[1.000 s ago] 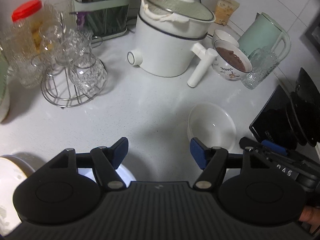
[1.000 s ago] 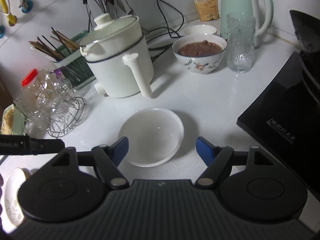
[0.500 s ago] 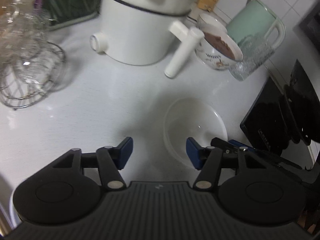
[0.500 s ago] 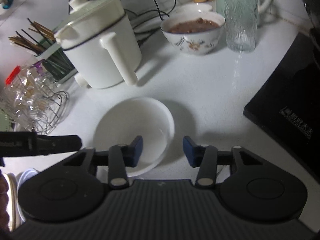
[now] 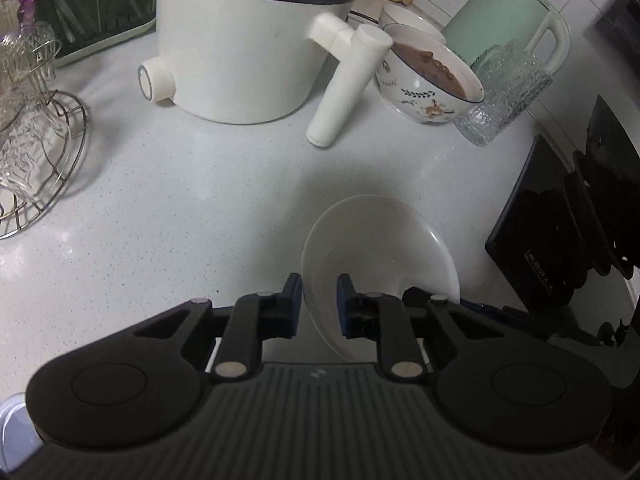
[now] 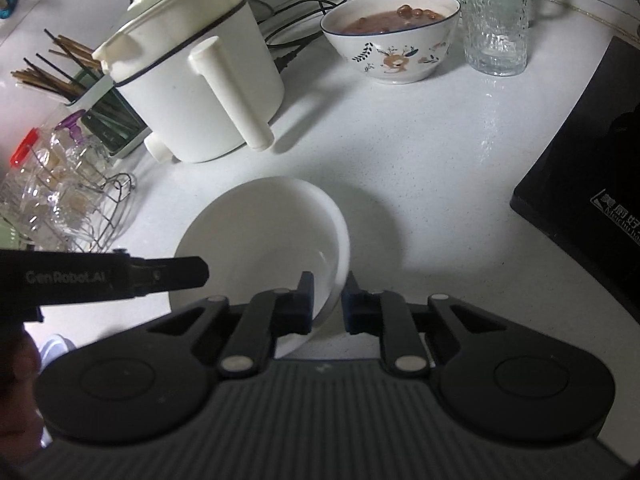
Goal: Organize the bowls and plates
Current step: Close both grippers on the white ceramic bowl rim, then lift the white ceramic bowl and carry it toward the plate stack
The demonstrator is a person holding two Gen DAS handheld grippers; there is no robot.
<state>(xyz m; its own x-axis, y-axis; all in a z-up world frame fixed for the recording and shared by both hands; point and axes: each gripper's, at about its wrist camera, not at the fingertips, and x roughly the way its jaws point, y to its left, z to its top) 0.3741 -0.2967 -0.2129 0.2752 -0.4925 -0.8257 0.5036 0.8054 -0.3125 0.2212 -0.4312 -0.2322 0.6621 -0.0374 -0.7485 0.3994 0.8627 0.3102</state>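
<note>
Left wrist view. The left gripper (image 5: 319,304) is clamped on the near-left rim of the empty white bowl (image 5: 380,248), one blue pad outside the wall and one inside. The bowl sits at about 5 o'clock on the white counter (image 5: 180,200), its rim looking raised on the gripped side. At 12 o'clock stands the white cooker (image 5: 248,40), its handle slanting down toward 1 o'clock; the patterned bowl of brown food (image 5: 430,80) and a ribbed glass (image 5: 504,88) sit at 2 o'clock. The black stove edge (image 5: 532,240) is at 3 o'clock, near the bowl.

Risk, judged: a thin, smooth rim pinched from one side can pivot or slip out. A swing toward 3 o'clock could knock the bowl on the stove.

Right wrist view. The right gripper (image 6: 327,304) is clamped on the same bowl's (image 6: 256,240) right rim, wall between the pads. The left gripper's finger (image 6: 172,274) reaches in from 9 o'clock over the opposite rim. A wire rack of glasses (image 6: 80,208) sits at 9 to 10 o'clock, the food bowl (image 6: 392,40) at 1 o'clock.

Risk, judged: two grips on one rigid bowl. If the hands rise unevenly or pull apart, one pad may slide off and the bowl drop. A sweep leftward could catch the rack, and one to 1 o'clock could spill the food.
</note>
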